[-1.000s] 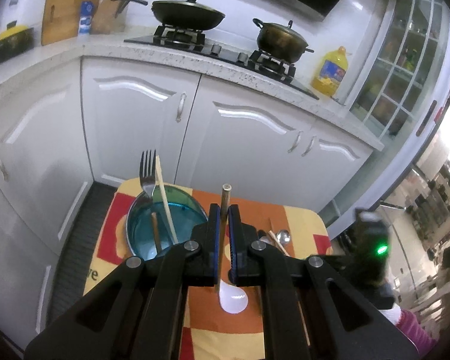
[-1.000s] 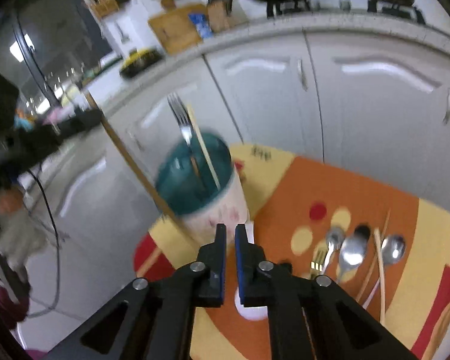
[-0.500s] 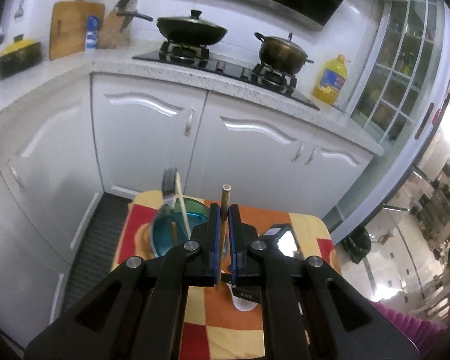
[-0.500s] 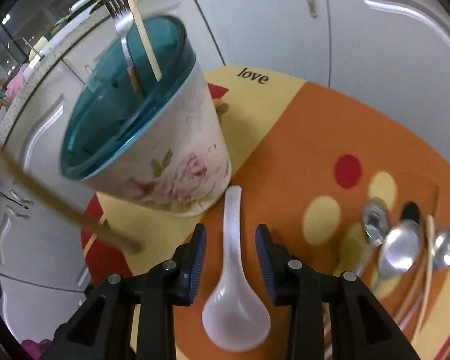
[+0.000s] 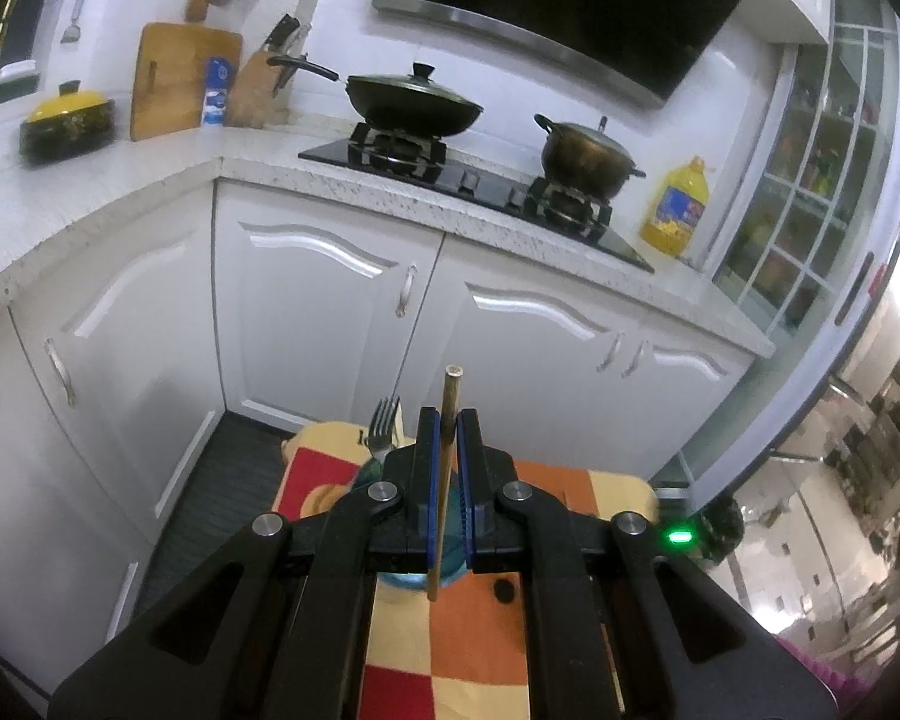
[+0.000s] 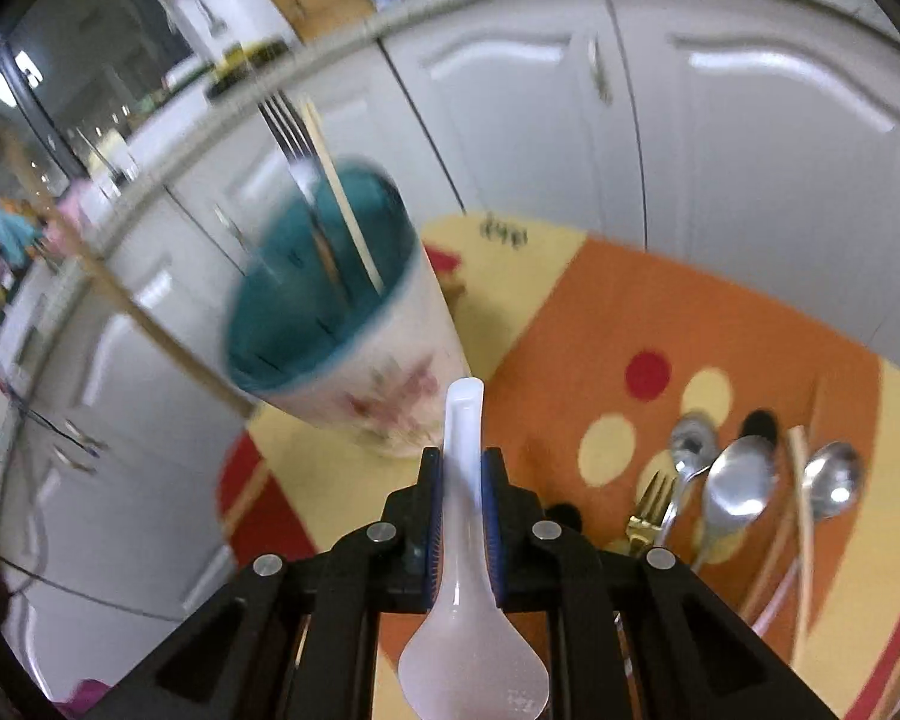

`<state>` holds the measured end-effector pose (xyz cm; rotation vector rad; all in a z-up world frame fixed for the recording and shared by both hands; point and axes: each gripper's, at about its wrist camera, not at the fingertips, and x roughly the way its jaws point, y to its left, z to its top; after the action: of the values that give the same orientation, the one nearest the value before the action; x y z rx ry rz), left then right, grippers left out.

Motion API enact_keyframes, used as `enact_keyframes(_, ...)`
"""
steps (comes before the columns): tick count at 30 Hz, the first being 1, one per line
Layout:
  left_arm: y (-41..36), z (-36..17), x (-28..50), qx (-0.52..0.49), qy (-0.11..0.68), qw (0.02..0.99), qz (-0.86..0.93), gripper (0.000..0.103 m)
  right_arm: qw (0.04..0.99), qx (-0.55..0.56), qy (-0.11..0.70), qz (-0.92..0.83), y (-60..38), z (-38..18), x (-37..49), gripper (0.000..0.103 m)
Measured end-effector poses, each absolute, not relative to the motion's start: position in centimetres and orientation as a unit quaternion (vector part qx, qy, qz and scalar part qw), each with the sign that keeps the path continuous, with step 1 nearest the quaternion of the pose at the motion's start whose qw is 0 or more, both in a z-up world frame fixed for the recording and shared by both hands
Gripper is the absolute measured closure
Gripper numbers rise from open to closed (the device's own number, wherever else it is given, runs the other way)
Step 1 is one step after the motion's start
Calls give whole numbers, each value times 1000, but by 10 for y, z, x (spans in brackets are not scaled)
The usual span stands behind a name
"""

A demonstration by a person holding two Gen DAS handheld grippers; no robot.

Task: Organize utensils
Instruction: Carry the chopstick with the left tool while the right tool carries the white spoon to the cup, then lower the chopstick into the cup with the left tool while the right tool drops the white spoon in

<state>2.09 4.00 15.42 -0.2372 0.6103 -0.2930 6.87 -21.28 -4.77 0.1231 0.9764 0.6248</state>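
Note:
My left gripper (image 5: 444, 426) is shut on a wooden chopstick (image 5: 447, 420) and holds it upright, high above the table. My right gripper (image 6: 463, 462) is shut on the handle of a white ceramic soup spoon (image 6: 471, 648), lifted off the cloth. The floral utensil cup with a teal inside (image 6: 342, 336) stands just ahead and left of the right gripper, holding a fork (image 6: 288, 132) and a chopstick (image 6: 342, 204). In the left wrist view the cup (image 5: 414, 579) is mostly hidden under the gripper, with the fork (image 5: 384, 426) sticking up.
Metal spoons (image 6: 738, 480), a gold fork (image 6: 648, 510) and a chopstick (image 6: 801, 510) lie on the orange and yellow tablecloth (image 6: 570, 312) at the right. White kitchen cabinets (image 5: 330, 312) stand behind the small table. A stove with pots (image 5: 414, 102) is on the counter.
The right gripper closed on the white soup spoon and lifted it from the cloth. The left gripper rose higher with its chopstick.

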Motion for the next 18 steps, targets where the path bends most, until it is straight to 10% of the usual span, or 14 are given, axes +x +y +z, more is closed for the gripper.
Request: enact_keyframes(18, 53, 144, 64, -101, 296, 946, -82, 99, 905, 87, 275, 312, -125, 46, 83, 91)
